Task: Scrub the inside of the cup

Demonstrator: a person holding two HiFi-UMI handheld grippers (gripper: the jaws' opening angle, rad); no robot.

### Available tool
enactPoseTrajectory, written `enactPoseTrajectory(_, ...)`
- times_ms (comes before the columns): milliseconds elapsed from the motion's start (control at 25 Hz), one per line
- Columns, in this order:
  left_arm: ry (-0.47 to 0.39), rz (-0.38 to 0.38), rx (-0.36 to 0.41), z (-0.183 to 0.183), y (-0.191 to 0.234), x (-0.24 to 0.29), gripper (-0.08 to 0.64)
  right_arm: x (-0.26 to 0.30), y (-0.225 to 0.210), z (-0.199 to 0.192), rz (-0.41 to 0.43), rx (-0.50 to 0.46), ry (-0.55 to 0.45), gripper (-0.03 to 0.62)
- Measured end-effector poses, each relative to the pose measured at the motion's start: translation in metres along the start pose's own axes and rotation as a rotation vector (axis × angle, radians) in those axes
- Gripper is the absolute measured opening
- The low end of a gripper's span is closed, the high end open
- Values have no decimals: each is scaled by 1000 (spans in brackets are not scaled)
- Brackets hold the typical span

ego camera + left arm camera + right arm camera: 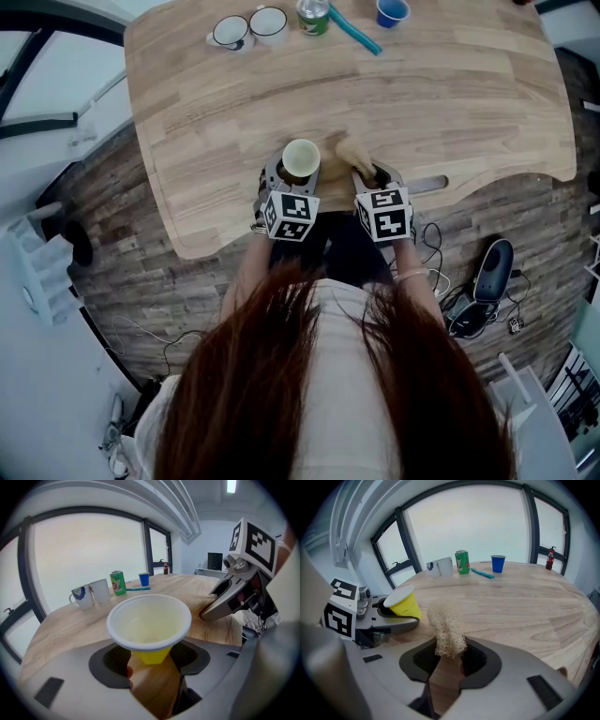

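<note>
Left claw (151, 665) clamps the yellow cup (149, 620) — mouth up — while right claw (449, 660) pinches the loofah (447, 627) upright.

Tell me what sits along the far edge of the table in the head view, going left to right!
Blue-marked mug → white mug → green can → teal stick → blue cup.

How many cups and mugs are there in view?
4: a yellow cup at the table's near edge, two white mugs side by side at the far left, and a blue cup at the far edge. None seems hidden.
</note>
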State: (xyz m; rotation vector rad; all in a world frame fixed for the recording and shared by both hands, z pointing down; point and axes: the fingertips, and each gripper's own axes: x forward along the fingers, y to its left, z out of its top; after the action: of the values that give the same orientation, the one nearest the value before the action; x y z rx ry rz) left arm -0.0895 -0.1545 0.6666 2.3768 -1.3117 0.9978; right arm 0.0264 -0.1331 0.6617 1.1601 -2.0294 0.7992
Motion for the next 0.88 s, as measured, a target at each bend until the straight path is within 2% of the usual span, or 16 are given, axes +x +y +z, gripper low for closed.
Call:
enactPoseTrajectory(480, 6, -7, 27, 6, 0, -11, 265, -21, 4, 14, 19, 24, -60, 126)
enactPoseTrajectory(880, 20, -19, 92, 16, -3, -16, 264, -44, 15, 28, 50, 15, -110, 126)
